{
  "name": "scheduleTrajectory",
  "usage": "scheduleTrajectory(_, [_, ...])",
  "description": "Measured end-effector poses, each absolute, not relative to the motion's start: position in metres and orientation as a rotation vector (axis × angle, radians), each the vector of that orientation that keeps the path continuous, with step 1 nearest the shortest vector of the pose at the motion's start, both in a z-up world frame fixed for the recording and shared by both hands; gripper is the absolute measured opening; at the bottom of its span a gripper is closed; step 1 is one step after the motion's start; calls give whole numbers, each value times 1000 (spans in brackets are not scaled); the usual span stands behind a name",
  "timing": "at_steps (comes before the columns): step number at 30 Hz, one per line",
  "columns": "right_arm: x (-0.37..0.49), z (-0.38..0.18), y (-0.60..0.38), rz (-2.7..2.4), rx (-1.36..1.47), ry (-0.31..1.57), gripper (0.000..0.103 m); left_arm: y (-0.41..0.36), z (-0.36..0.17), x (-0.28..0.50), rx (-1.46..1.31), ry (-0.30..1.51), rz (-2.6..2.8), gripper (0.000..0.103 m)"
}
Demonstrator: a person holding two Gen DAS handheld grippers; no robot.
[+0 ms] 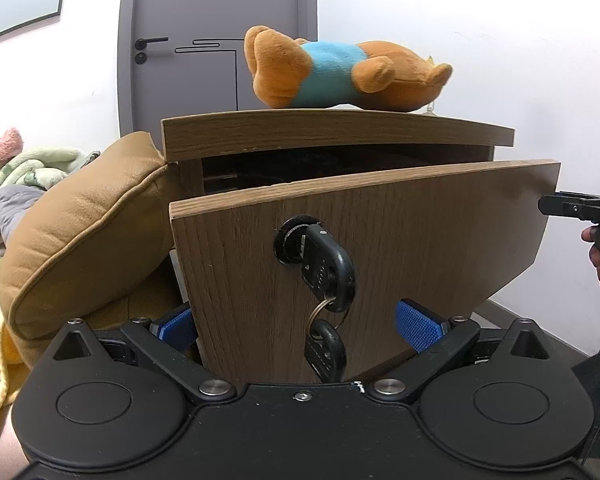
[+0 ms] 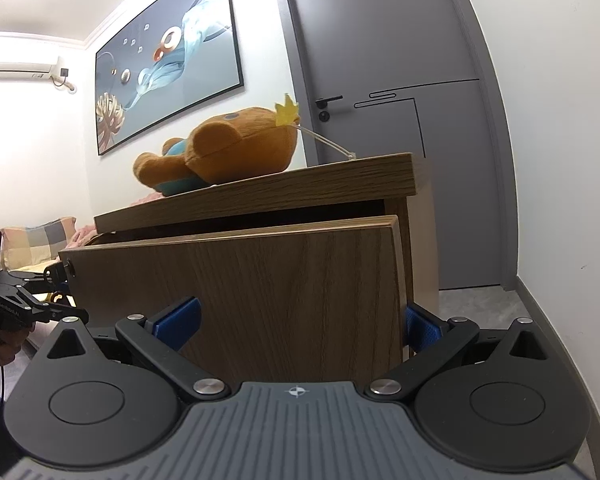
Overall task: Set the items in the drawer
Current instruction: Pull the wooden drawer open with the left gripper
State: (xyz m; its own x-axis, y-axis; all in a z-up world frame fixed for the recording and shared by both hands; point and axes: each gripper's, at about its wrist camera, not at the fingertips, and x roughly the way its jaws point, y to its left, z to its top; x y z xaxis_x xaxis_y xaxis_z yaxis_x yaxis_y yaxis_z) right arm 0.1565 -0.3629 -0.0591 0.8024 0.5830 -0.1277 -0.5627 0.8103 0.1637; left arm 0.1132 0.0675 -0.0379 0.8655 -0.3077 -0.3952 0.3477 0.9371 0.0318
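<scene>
Left wrist view: my left gripper (image 1: 300,322) gapes wide and empty around the partly open wood-grain drawer front (image 1: 400,240); my right gripper (image 2: 300,320) likewise spans its corner, holding nothing. I judge the drawer needs pulling further before loading. At twelve o'clock, atop the cabinet, the orange plush bear in blue (image 1: 340,74) lies flat, long axis nine-to-three, head towards three.

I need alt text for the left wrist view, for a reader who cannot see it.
An open left gripper faces a partly open wooden drawer with keys hanging from its lock. A plush toy lies on the nightstand top; a tan cushion leans at left.
</scene>
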Motion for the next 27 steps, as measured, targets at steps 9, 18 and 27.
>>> scheduleTrajectory(9, [133,-60,-365,623,91,172,103,70,-39,90,108,389,-357,100])
scheduleTrajectory(18, [116,-61,-368,648,57,166,103,70,-40,71,120,386,-368,100])
scheduleTrajectory(27, [92,-61,-370,664,27,163,103,68,-40,47,135,386,-391,100])
